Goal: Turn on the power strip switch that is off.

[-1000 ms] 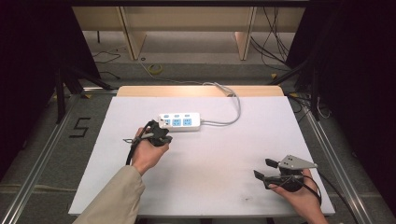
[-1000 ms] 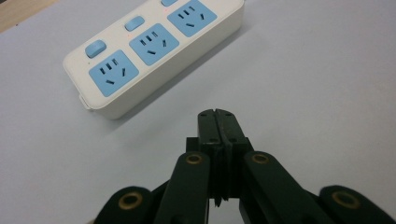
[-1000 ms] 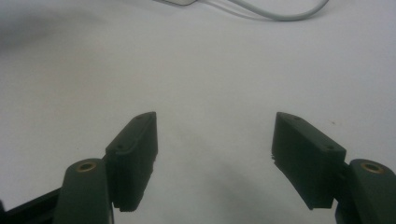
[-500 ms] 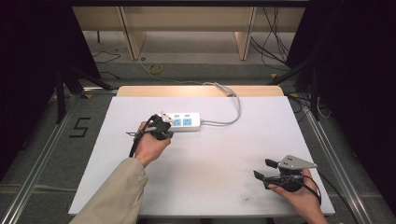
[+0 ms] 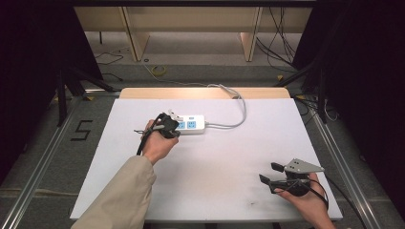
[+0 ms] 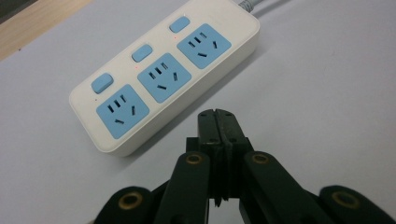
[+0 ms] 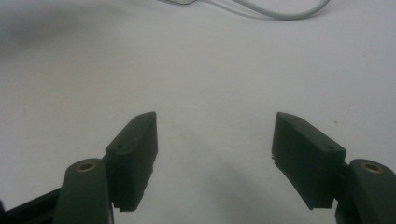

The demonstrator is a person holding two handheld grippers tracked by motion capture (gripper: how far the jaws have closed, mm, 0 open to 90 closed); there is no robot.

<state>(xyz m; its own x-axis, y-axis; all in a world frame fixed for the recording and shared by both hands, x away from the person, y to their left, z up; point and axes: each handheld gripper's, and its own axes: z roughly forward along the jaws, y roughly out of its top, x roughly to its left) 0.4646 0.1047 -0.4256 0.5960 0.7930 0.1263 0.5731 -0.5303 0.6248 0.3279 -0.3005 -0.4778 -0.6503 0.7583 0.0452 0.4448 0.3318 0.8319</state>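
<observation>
Left gripper (image 6: 218,114) now nearer the power strip (image 6: 163,74) edge — fingers pressed together, empty; right gripper (image 7: 215,140) wide apart.

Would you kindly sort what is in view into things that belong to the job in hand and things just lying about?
In the job:
- white plastic power strip with blue sockets
- left gripper, jaws shut, close beside it

Lying about:
- right gripper, open, apart from the strip
- yellow cable coil on the floor
</observation>
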